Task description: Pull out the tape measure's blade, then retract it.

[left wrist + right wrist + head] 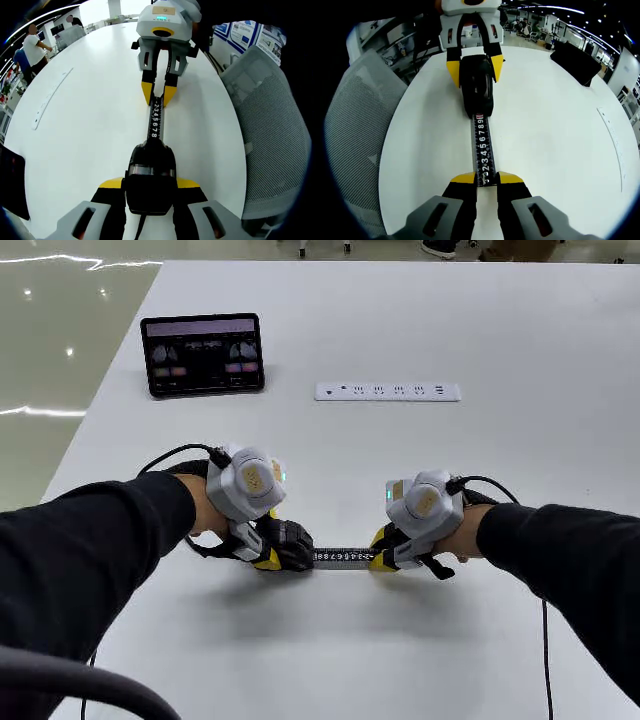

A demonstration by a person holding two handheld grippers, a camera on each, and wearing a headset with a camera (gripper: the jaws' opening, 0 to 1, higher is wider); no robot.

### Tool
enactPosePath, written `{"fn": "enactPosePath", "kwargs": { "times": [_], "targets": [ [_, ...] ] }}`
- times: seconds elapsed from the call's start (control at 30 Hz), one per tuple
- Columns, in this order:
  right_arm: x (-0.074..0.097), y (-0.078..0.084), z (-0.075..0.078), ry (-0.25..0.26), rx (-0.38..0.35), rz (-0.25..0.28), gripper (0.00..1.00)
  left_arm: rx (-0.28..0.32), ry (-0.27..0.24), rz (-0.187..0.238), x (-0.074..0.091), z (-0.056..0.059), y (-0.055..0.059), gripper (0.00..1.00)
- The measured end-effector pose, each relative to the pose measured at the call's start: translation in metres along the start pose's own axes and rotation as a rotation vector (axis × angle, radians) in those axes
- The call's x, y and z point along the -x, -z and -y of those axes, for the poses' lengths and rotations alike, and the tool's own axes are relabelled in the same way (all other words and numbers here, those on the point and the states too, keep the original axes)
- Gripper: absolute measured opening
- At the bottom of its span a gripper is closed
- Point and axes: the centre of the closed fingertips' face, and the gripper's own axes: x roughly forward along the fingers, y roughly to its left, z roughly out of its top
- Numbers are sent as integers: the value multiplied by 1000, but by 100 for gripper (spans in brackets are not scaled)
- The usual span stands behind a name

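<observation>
Head view looks down on a wide white table (520, 350), where a tablet (202, 353) and a white power strip (388, 391) lie at the far side, well apart from the work. Near the person, the tape measure (293, 545) rests on the table between both hands. The left gripper (272, 552) has its jaws pressed on the black case from two sides, and the right gripper (383, 558) pinches the free end of the blade (343, 557) between its yellow tips. Only a short piece of blade with printed numbers is out, so I judge most of the pull is not yet done. To do it well, the right gripper should draw straight along the blade's own line, flat and without twist, while the left holds the case firm; a sideways pull may bend the blade or slip it from the tips.
</observation>
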Motion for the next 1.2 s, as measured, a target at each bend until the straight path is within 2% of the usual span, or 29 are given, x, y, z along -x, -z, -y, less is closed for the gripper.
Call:
{"fn": "enactPosePath", "kwargs": {
  "times": [1.2],
  "targets": [
    [26,37,2,5,-10,-52,10,3,0,-10,1,1,-1,32]
  ]
}}
